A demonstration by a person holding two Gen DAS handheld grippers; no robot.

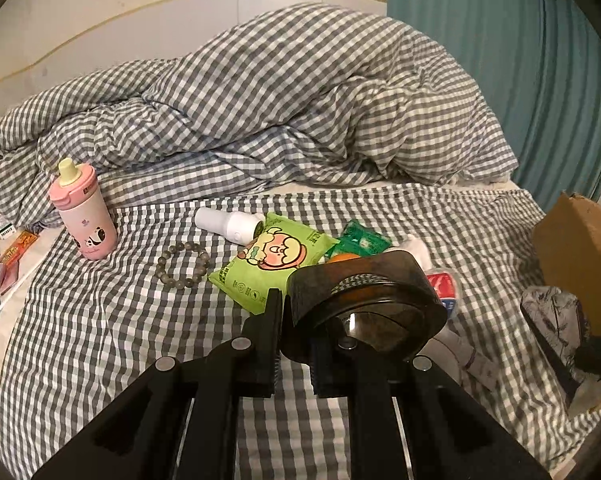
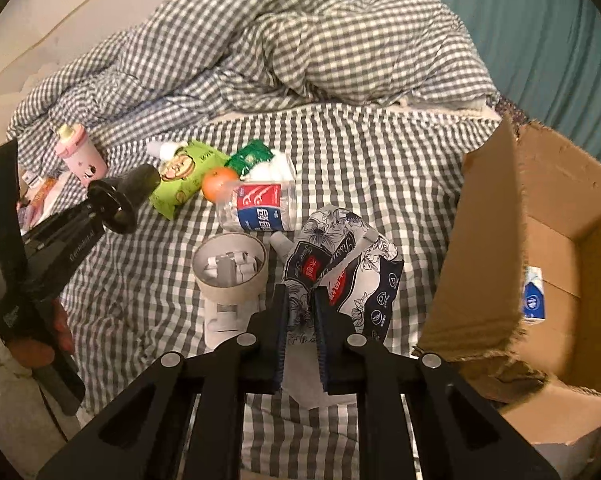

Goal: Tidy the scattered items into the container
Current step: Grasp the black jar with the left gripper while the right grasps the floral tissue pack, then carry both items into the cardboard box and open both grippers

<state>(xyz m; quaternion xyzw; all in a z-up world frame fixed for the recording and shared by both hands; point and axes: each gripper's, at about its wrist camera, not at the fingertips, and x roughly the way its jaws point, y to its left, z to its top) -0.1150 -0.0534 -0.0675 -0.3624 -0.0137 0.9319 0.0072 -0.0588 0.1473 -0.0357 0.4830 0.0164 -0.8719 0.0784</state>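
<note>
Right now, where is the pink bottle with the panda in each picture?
Left wrist view: the pink bottle stands upright at the left on the checked sheet, beside the bead bracelet.
Right wrist view: the same bottle is small, at the upper left, beyond the left gripper.
Shared landmark: the green cartoon snack packet, to the bottle's right in both.
</note>
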